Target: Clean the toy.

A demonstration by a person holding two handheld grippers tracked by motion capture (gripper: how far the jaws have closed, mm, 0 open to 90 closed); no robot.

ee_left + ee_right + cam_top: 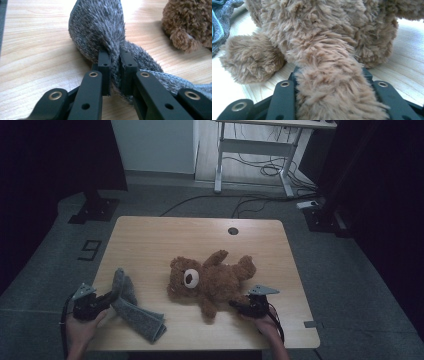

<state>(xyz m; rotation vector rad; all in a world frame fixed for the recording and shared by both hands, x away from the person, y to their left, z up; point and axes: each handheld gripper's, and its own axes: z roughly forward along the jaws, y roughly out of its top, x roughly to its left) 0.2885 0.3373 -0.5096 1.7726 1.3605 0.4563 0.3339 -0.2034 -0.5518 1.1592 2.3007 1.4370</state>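
A brown teddy bear (pixel 210 280) lies on its back in the middle of the wooden table (pixel 165 237), head to the left. My right gripper (pixel 239 305) is at its lower right side, shut on one furry limb (pixel 329 87) that fills the space between the jaws. A grey fuzzy cloth (pixel 135 310) lies at the front left. My left gripper (pixel 105 300) is shut on a bunched fold of this grey cloth (pixel 100 30), which rises past the jaws of the left gripper (pixel 115 60). Part of the bear (pixel 190 22) sits at the upper right there.
A round cable hole (pixel 233 230) sits near the table's far edge. Beyond the table stand a white desk frame (pixel 260 145), loose floor cables (pixel 260 200) and two dark stand bases (pixel 95 210). The grey cloth's edge (pixel 222 20) shows left of the bear.
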